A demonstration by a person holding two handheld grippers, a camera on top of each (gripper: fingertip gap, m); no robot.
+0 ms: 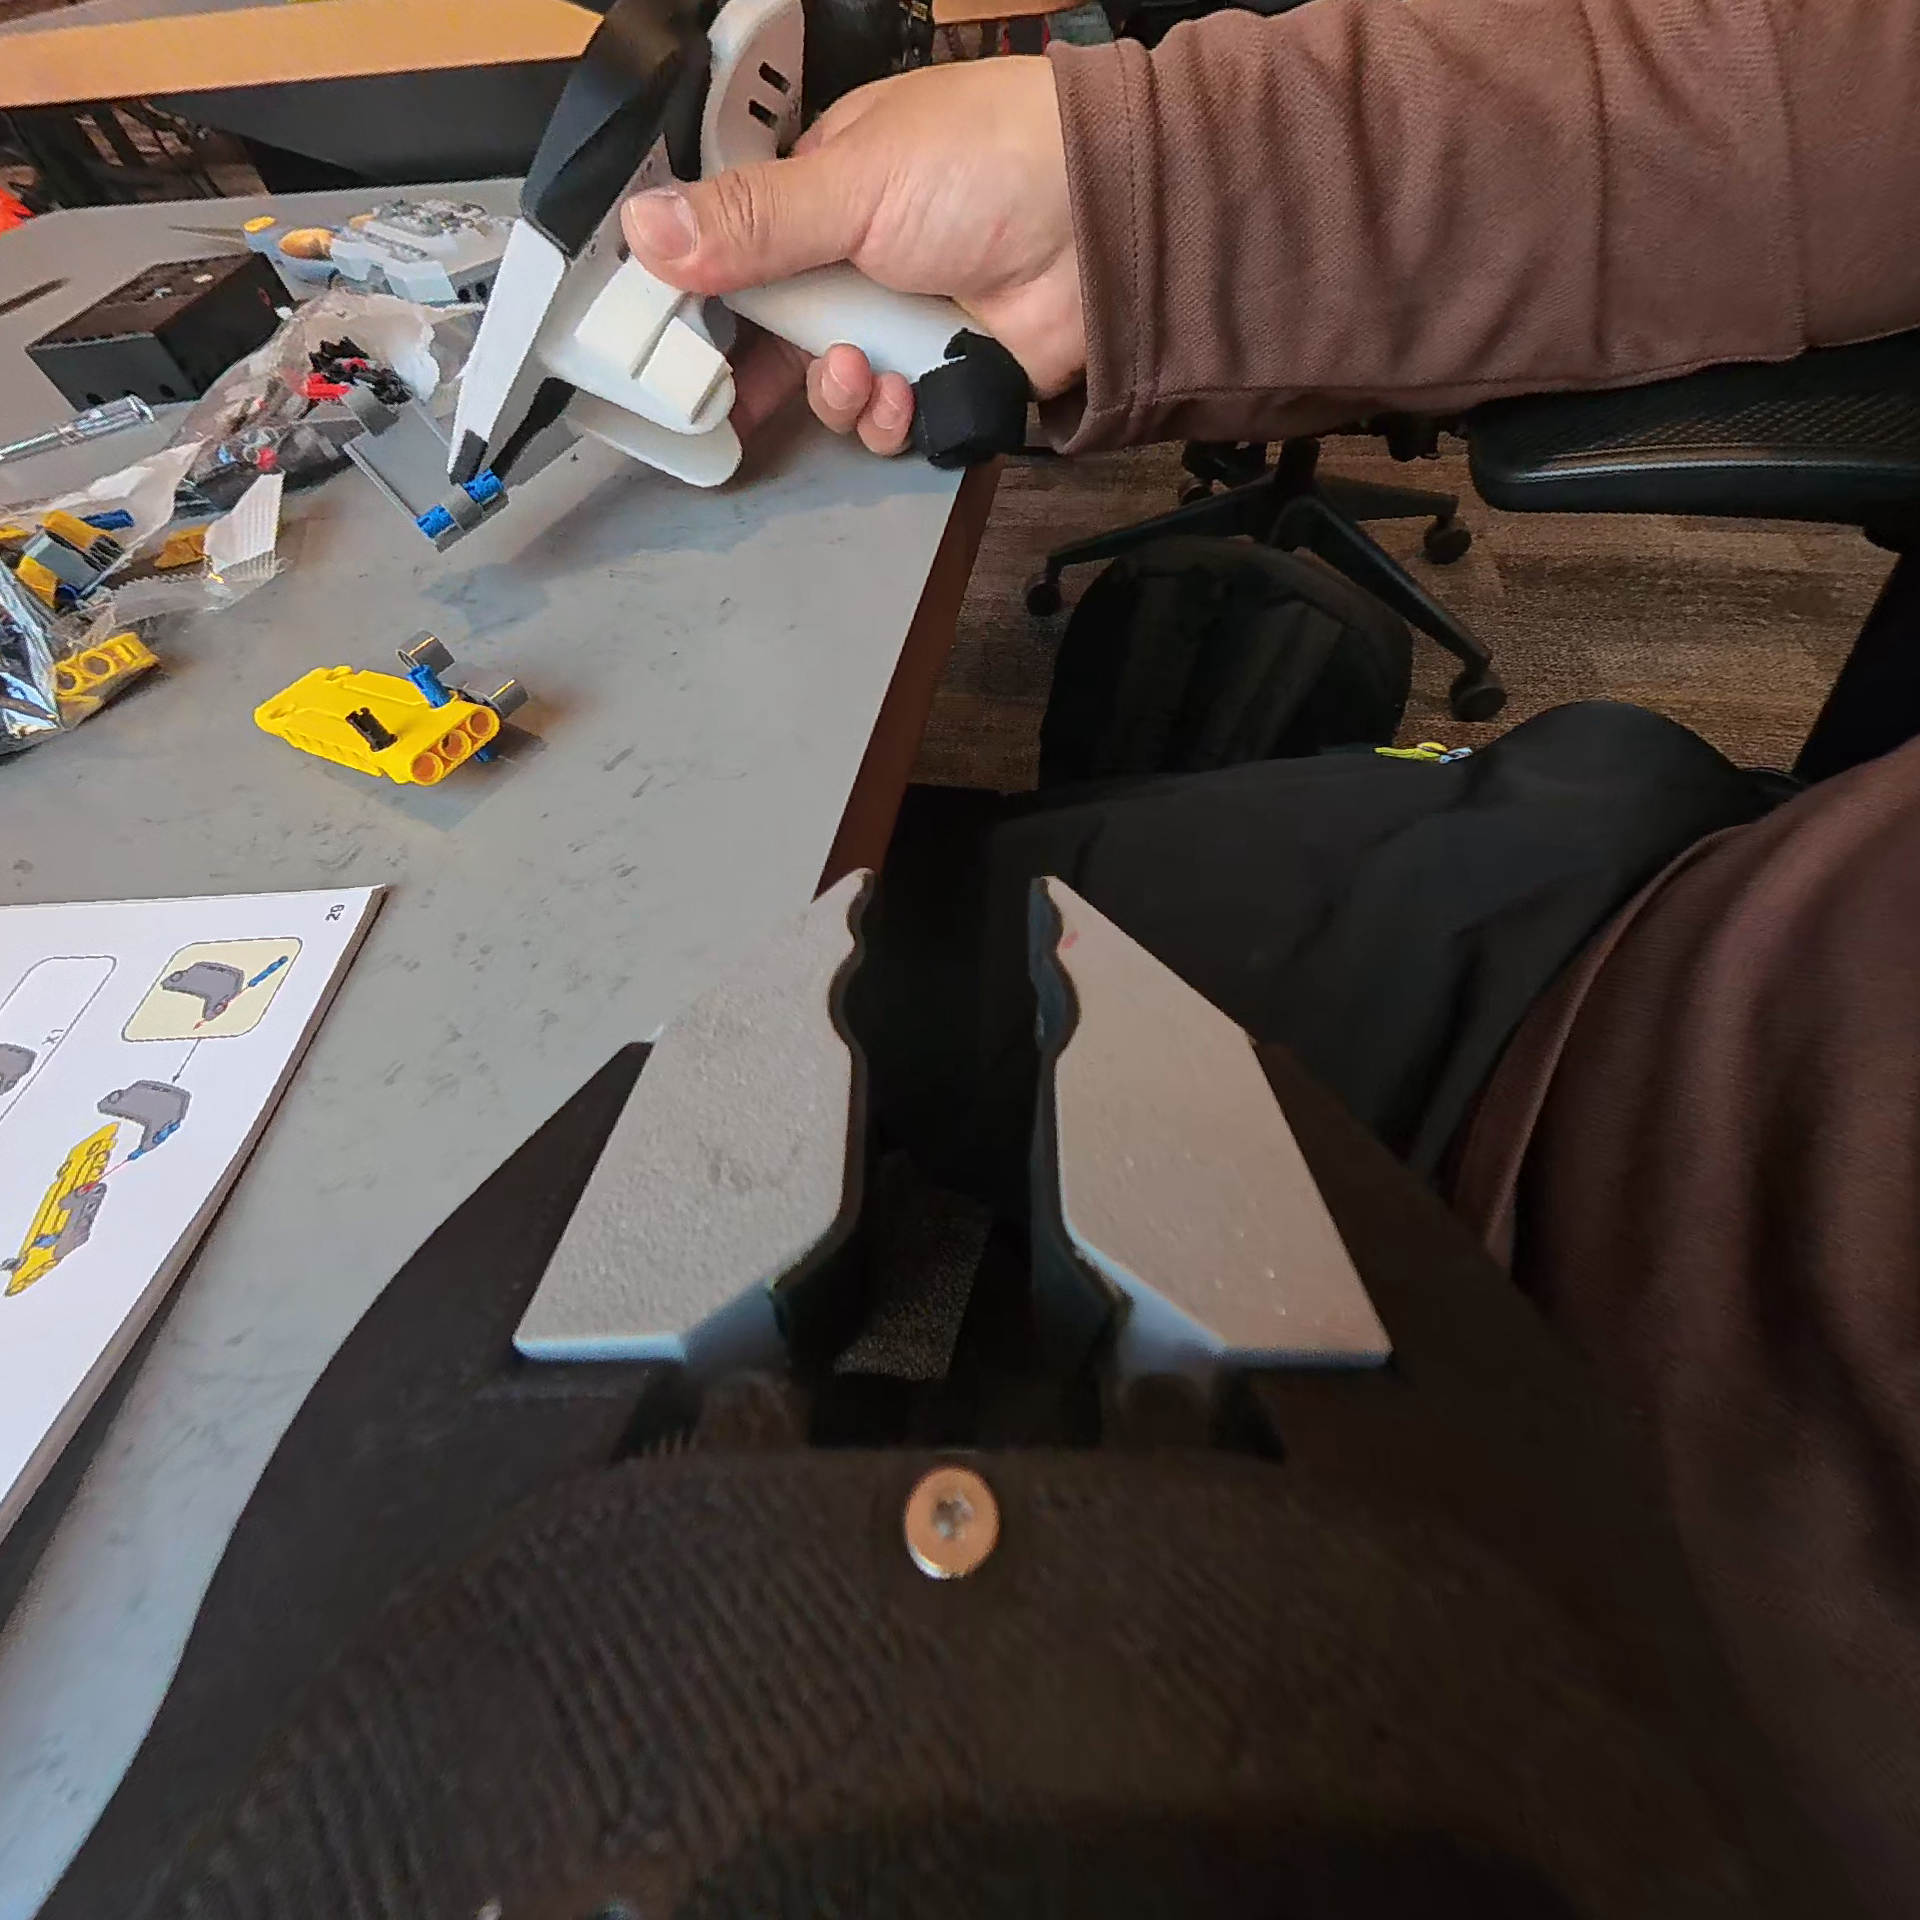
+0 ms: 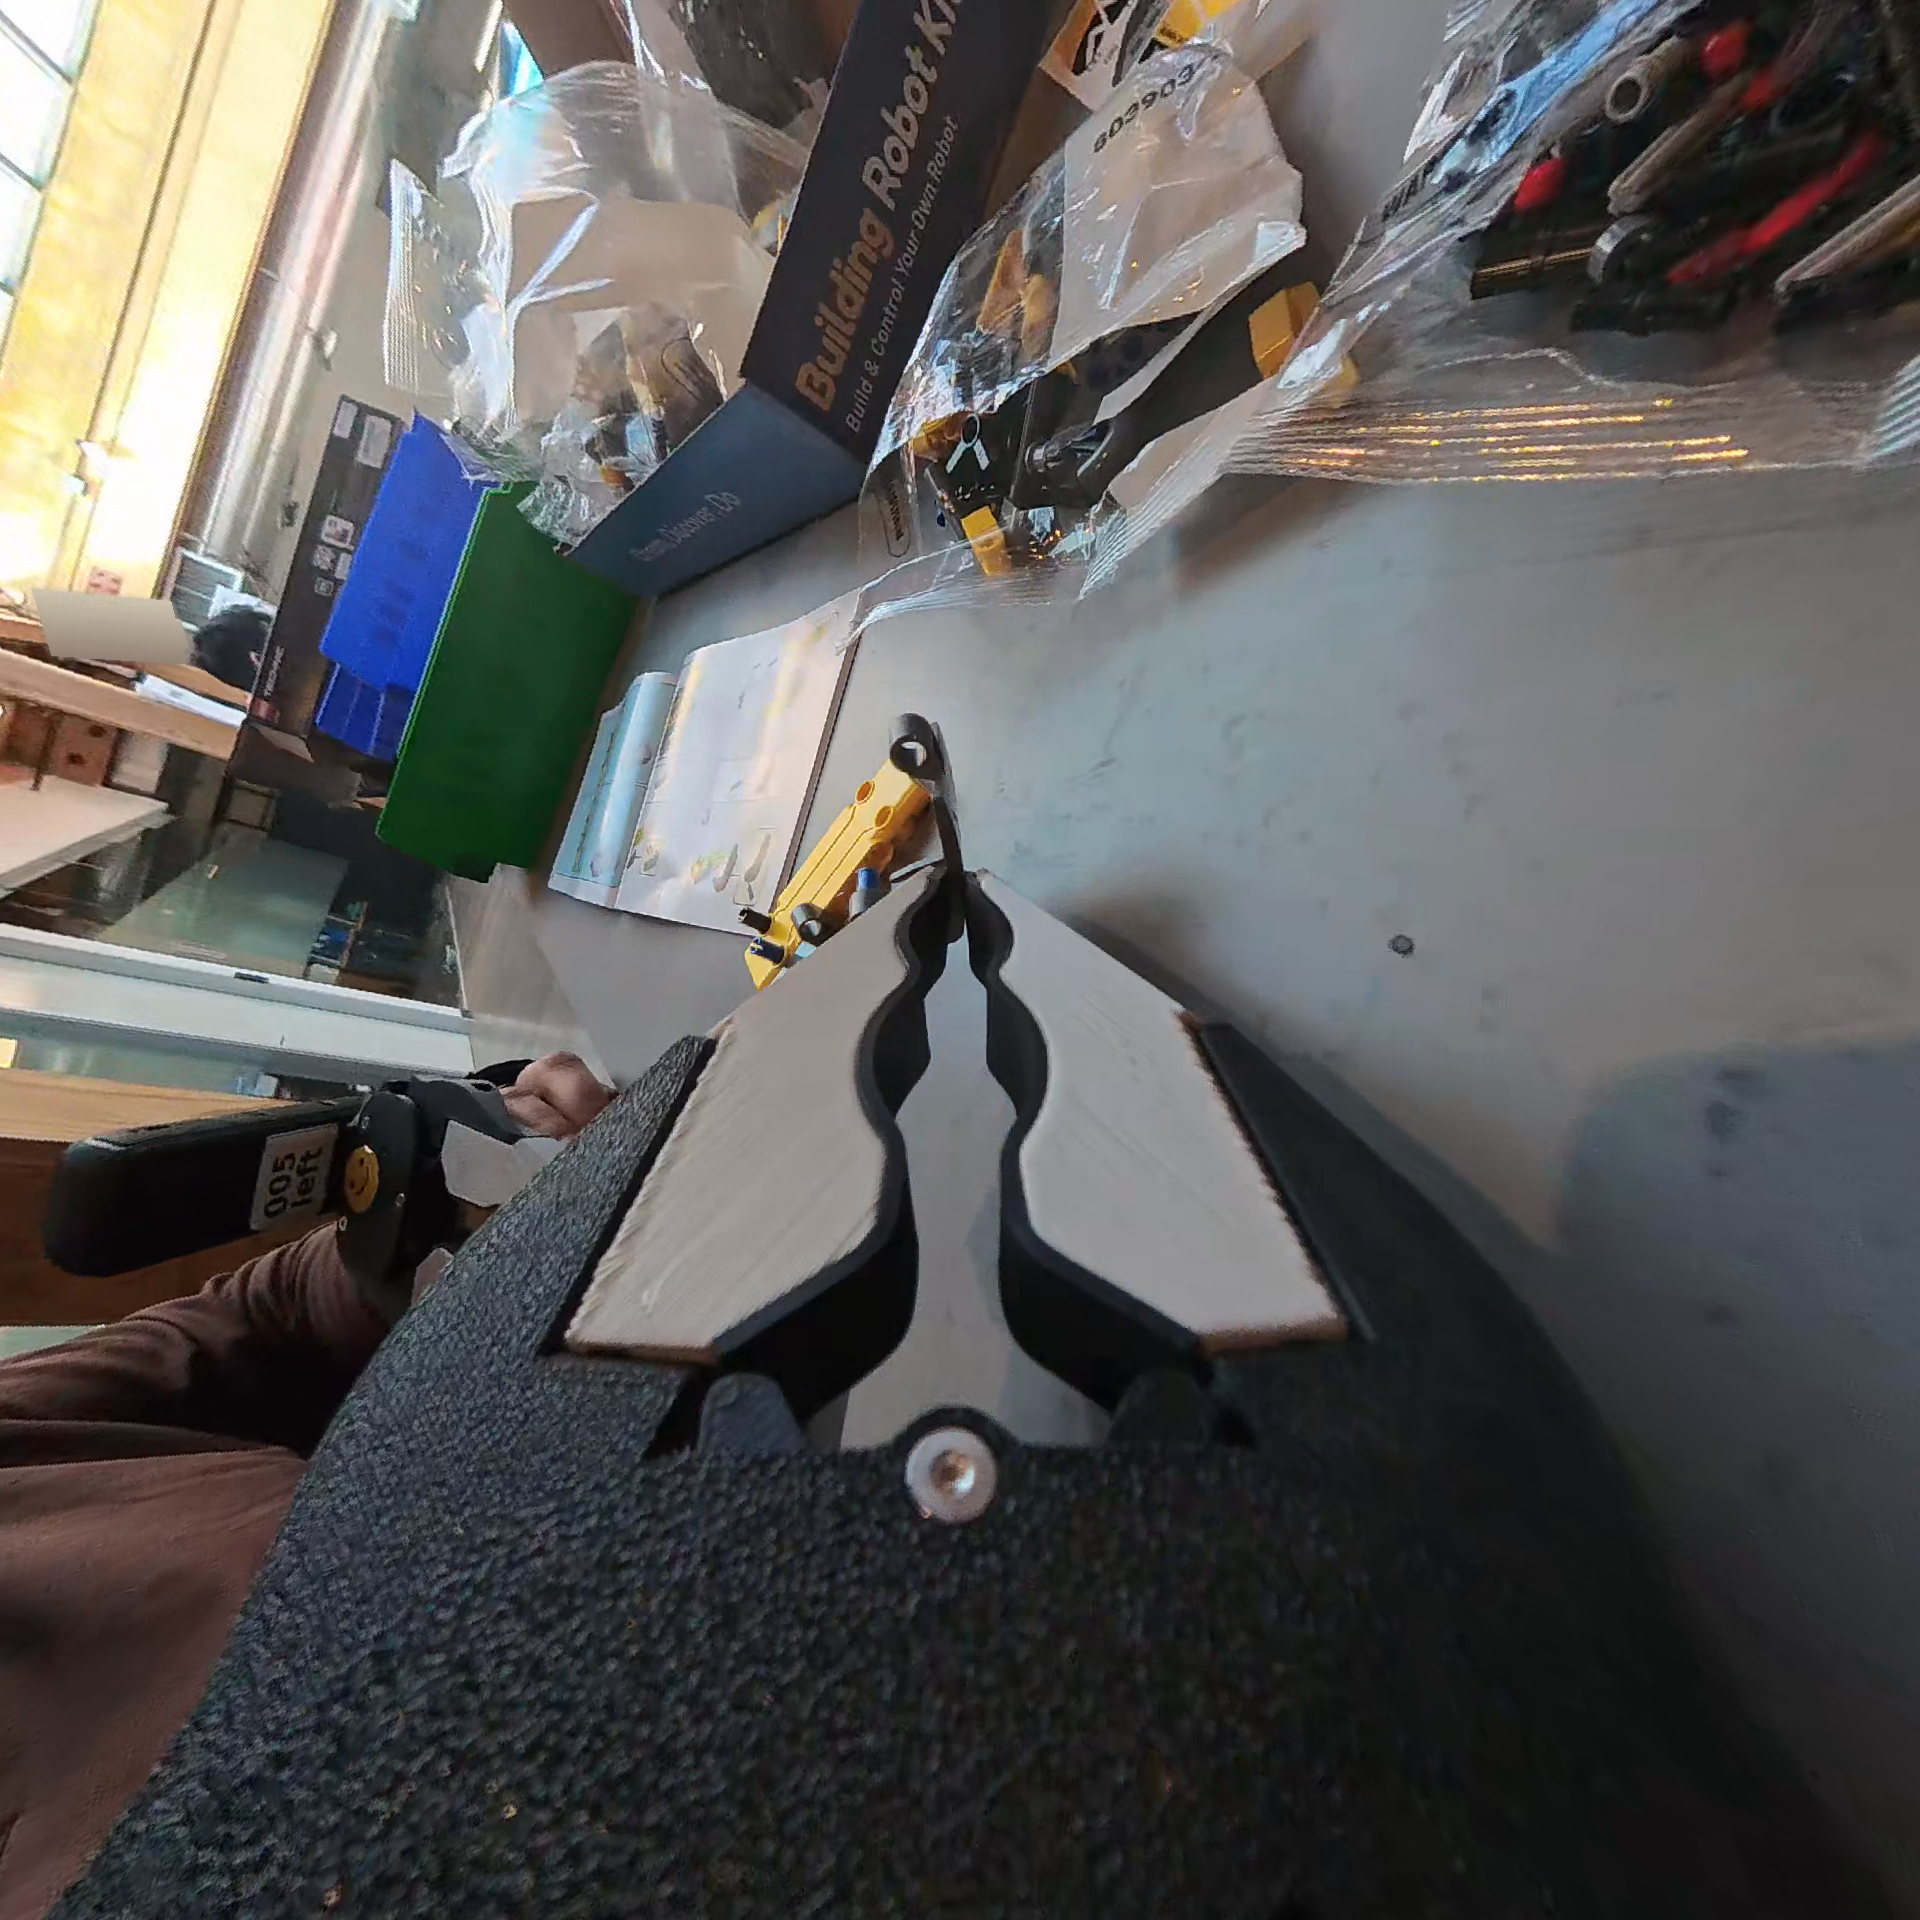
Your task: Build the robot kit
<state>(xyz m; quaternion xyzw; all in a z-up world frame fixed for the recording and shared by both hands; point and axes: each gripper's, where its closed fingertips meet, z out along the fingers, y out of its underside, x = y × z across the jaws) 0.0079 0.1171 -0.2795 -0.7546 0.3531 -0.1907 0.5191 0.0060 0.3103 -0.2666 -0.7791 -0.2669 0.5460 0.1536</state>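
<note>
My left gripper point(image 1: 951, 914) hangs past the table point(image 1: 675, 727) edge, fingers point(image 1: 727, 1122) apart and empty. Farther off, my right gripper point(image 1: 480, 470) pinches a grey-and-blue piece point(image 1: 462, 507). A yellow assembly point(image 1: 384, 722) lies between them.

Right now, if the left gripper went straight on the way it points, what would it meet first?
The left gripper, open and empty, points past the table edge; it would probably meet the black fabric first, a lap or bag. Depth is unclear.

The left gripper point(image 1: 945, 904) hangs with jaws parted; the right gripper point(image 2: 958, 878) is pinched closed.
</note>
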